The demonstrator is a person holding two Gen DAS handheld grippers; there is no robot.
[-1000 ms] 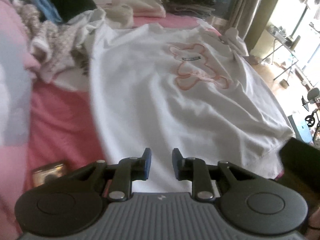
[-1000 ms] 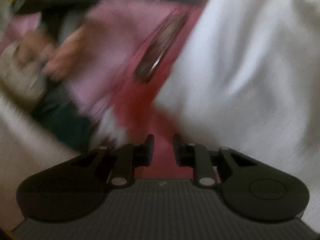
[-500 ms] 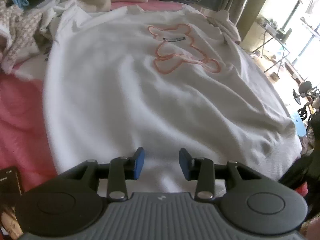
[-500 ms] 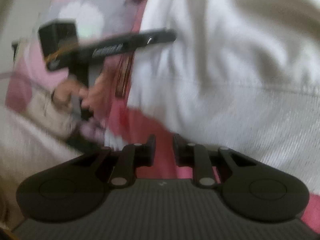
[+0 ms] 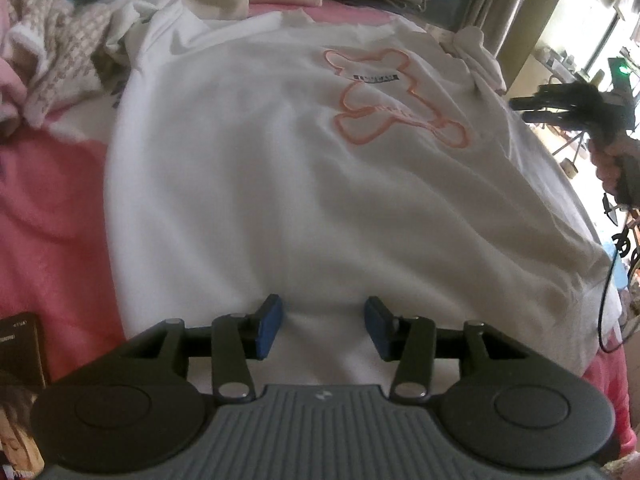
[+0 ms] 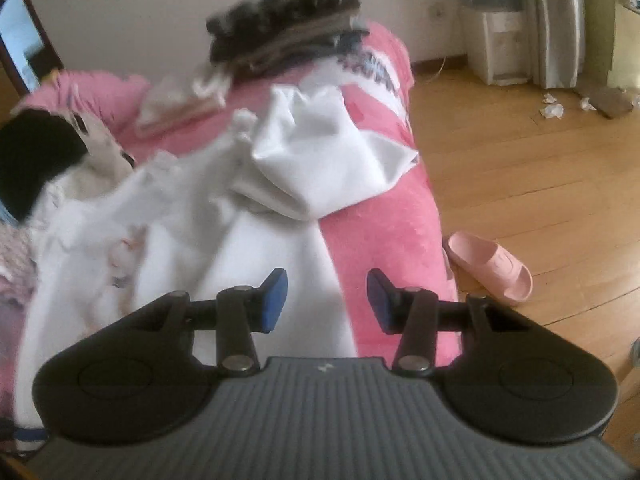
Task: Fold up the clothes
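Over the white T-shirt (image 5: 280,184) on the bed (image 5: 52,208), left tool (image 5: 322,322) and right tool (image 6: 327,300) hover, fingers apart, gripping nothing.

White shirt (image 5: 280,168) with orange bear outline (image 5: 396,100) on pink bedcover (image 5: 52,208).

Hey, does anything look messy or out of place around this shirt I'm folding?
Yes. The white T-shirt's far sleeve is bunched up rather than flat, a lone pink slipper lies on the floor, and crumpled tissues are scattered near the curtain.
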